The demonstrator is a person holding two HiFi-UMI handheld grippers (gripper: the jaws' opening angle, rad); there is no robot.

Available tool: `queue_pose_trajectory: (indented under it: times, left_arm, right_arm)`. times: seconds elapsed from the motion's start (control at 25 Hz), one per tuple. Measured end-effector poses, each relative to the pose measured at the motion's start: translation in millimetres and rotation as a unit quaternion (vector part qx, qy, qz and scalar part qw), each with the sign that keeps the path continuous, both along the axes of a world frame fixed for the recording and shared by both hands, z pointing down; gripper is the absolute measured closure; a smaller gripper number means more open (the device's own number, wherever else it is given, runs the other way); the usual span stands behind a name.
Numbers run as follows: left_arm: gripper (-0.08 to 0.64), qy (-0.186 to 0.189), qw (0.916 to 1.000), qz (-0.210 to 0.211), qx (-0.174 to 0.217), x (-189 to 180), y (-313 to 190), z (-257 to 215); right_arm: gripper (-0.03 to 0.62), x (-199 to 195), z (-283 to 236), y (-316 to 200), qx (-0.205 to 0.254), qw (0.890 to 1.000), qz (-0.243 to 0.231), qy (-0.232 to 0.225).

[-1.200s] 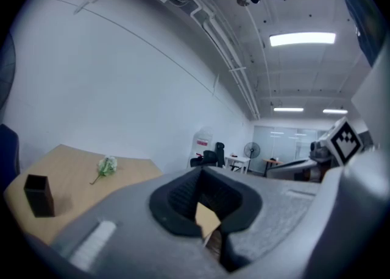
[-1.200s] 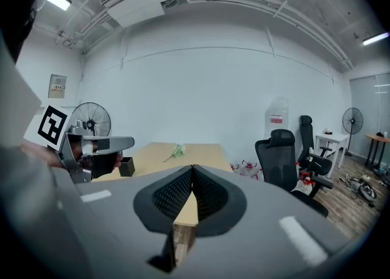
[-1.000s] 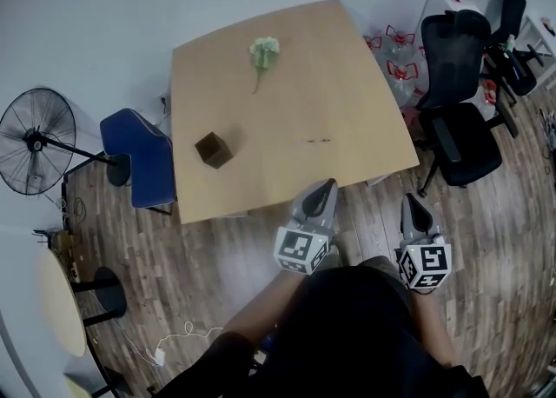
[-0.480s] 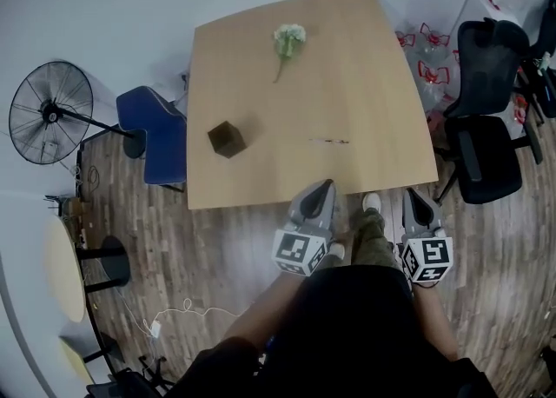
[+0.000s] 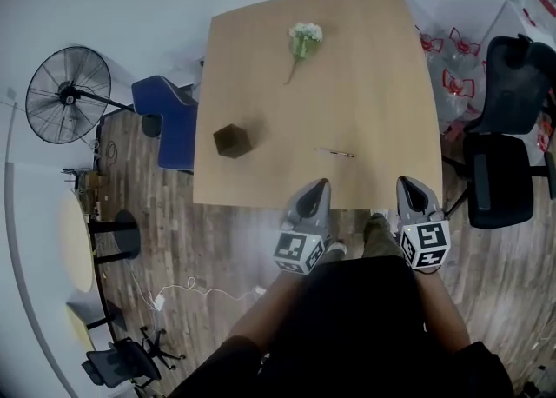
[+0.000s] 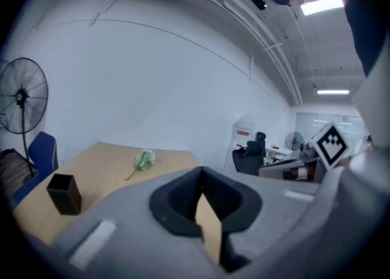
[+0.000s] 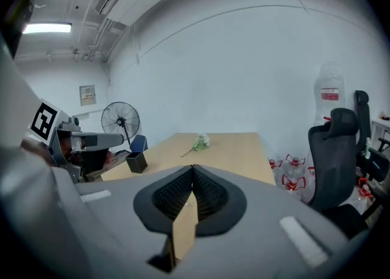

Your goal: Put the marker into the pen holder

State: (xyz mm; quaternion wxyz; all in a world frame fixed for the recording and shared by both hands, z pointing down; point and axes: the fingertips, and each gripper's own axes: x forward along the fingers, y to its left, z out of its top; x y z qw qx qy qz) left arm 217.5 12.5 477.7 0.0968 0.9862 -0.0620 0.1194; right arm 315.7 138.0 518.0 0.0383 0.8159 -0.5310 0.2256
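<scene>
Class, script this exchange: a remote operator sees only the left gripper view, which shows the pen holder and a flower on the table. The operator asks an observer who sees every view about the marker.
Operator: I can't see the marker. Where is it?
Observer: In the head view, the marker lies flat on the table, right of the pen holder and apart from it.
Operator: Is my other gripper holding anything?
Observer: No. The right gripper has its fingers together, with nothing between them.
</scene>
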Motion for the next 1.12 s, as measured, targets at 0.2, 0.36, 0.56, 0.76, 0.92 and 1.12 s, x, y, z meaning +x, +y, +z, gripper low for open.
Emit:
queue_pose_trajectory:
  times: [0.2,0.36,0.56,0.76,0.92,1.12]
  left_arm:
    - [0.558,-0.013,0.9988,-0.045,0.012,23.7,-15.0,2.1]
    - [0.558,-0.015,0.9958,-0.087,0.022,34.7,-26.1,-1.4]
    - [0.558,-0.02,0.9892,-0.144,0.02,29.0,-38.1,2.5]
    - [0.558,-0.017,0.9825,-0.185,0.006,15.4,-55.2,3.4]
    - [0.558,-0.015,0.9786,-0.205,-0.001,7.2,-69.2,7.4]
    - [0.558,-0.015,0.9739,-0.225,-0.024,-6.3,-95.8,16.3]
  right_arm:
    - [0.591,24.6,7.5,-25.9,-0.013,0.997,-0.077,-0.006]
    - [0.589,33.8,23.2,-49.9,-0.024,0.989,-0.148,-0.01]
    - [0.589,31.1,45.9,-74.4,-0.027,0.975,-0.217,-0.024]
    - [0.589,21.6,74.3,-118.4,-0.055,0.959,-0.277,-0.02]
    - [0.58,12.1,107.3,-153.3,-0.097,0.943,-0.318,-0.017]
    - [0.565,-0.9,150.2,-188.6,-0.149,0.921,-0.359,-0.017]
